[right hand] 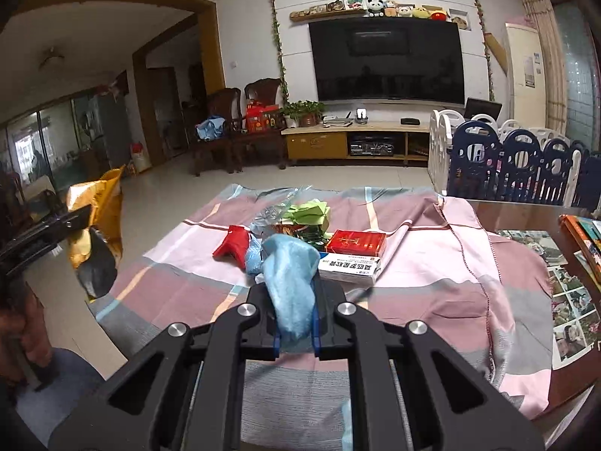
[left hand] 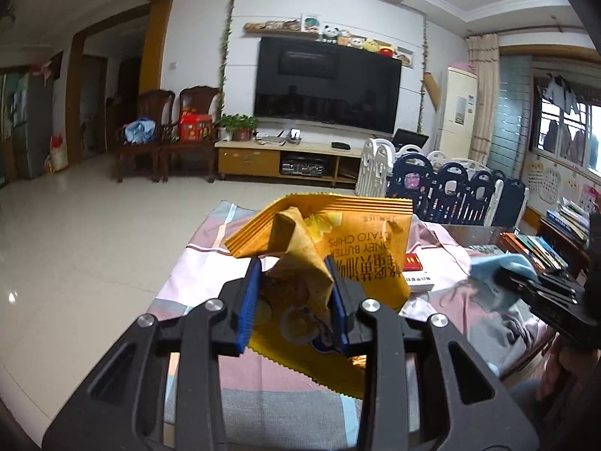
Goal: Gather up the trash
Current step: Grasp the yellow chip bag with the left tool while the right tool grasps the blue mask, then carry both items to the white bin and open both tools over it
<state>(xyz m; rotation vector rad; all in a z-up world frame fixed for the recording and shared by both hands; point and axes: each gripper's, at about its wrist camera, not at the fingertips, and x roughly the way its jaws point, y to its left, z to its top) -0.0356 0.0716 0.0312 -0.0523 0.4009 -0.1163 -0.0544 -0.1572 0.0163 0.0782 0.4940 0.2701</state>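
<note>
My left gripper is shut on a crumpled yellow potato chip bag and holds it above the cloth-covered table. The bag also shows at the left of the right wrist view. My right gripper is shut on a light blue crumpled wrapper above the table; it shows at the right of the left wrist view. On the cloth lie a red wrapper, a green wrapper and clear plastic.
A red box on a white book lies on the cloth. Photos and books sit on the bare table at right. A baby fence, TV cabinet and wooden chairs stand beyond on the tiled floor.
</note>
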